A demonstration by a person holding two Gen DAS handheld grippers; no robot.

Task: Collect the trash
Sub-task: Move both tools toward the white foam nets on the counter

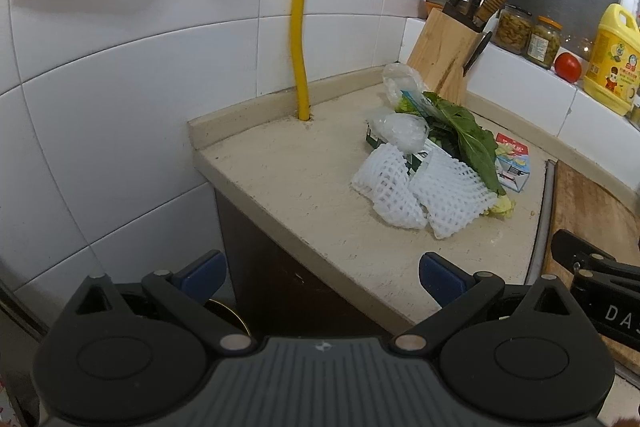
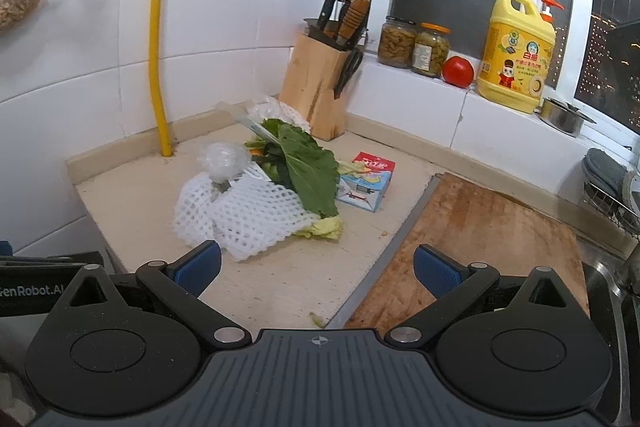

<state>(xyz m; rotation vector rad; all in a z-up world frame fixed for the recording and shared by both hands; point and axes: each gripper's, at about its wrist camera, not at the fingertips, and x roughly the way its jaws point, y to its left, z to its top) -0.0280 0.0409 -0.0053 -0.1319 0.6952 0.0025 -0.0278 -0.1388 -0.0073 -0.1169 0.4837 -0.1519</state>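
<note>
Both grippers, left gripper (image 1: pixel 322 277) and right gripper (image 2: pixel 317 267), wide open and empty, short of the trash pile (image 2: pixel 264 187) lying in front of the knife block (image 2: pixel 316 83); judged best first grab: nearest foam net (image 2: pixel 252 223), pinched at its free edge, leaf (image 2: pixel 308 167) left undisturbed.
</note>
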